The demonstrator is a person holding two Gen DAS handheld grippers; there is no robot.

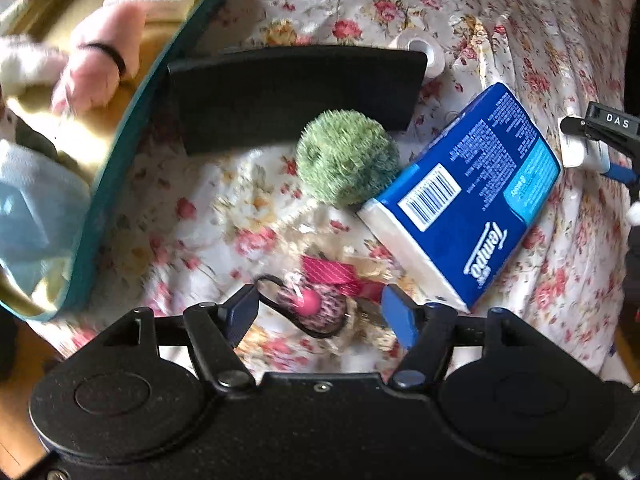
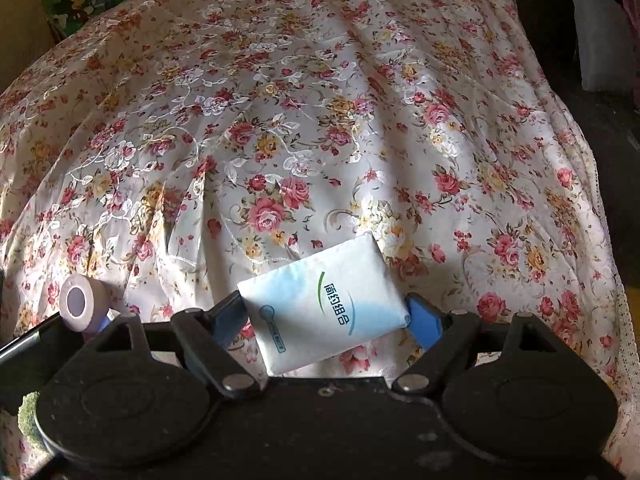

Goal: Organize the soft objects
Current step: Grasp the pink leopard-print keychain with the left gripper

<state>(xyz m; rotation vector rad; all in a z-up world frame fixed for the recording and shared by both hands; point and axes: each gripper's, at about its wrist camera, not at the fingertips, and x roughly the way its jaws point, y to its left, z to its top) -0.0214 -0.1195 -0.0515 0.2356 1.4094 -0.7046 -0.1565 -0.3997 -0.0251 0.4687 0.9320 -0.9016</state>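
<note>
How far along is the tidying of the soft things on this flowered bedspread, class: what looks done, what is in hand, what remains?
Done: a pink plush and a light blue cloth already lie in the gold-lined tray.
In hand: the right gripper is shut on a small tissue pack.
Left: the green fuzzy ball, blue Tempo tissue pack and pink patterned item lie on the bedspread; the open left gripper hovers over the last.

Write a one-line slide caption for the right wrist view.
Right hand-held gripper clamps a small white tissue pack above the floral bedspread.
</note>
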